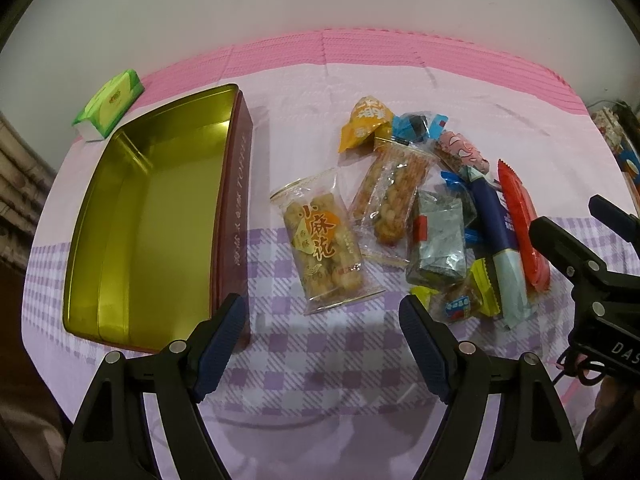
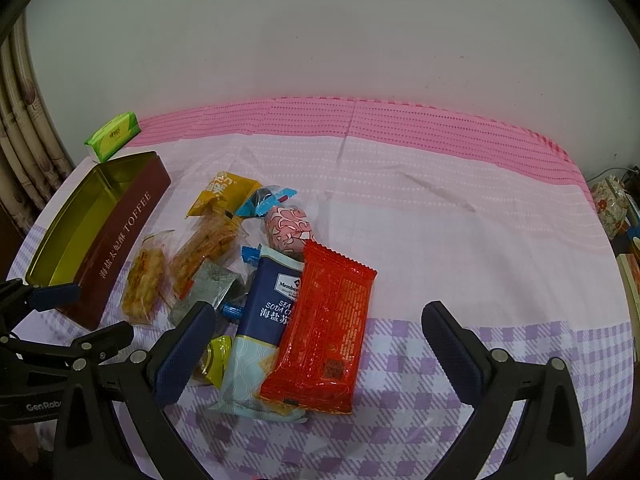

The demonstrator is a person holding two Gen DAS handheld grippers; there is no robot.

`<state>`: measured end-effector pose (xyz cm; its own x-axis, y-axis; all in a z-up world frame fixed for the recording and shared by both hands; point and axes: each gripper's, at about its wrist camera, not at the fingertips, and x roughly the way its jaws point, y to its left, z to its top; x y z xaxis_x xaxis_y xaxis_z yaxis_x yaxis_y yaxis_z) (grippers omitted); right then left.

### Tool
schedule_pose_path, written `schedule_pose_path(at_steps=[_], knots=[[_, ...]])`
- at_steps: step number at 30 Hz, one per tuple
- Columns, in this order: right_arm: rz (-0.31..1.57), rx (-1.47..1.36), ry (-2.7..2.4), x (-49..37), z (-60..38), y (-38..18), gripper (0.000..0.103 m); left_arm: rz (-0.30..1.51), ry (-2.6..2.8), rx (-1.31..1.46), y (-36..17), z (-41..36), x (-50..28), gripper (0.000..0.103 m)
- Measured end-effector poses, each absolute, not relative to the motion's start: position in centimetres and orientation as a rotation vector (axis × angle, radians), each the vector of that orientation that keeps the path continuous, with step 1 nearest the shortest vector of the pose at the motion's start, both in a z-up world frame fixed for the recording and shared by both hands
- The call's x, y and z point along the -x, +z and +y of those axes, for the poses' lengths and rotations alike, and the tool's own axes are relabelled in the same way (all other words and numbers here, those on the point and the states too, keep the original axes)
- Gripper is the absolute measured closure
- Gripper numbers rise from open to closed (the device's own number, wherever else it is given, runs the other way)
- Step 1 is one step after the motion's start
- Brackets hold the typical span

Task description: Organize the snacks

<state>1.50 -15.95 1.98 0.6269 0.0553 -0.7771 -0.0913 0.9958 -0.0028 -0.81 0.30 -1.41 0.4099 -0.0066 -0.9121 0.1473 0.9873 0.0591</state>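
Both claws, left claw (image 1: pixel 322 344) and right claw (image 2: pixel 320 354), gape empty; snack pile (image 1: pixel 440 216) beside toffee tin (image 1: pixel 120 216); tissue pack (image 1: pixel 108 104) behind.

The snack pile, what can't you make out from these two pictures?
- Small yellow-wrapped snack: right wrist view, mostly hidden behind the right gripper finger.
- Soda cracker pack: right wrist view, label partly covered by the red packet.
- Tin lettering: left wrist view, too blurred to read.
- Items at the right edge: cut off.
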Motion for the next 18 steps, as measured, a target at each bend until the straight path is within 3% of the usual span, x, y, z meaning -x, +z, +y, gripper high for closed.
schedule_pose_path(at_steps=[18], knots=[[0.891,0.04,0.087,-1.5,-16.03,1.84,0.0,1.144,-0.093,-0.14,-1.35,0.39,0.84,0.024]])
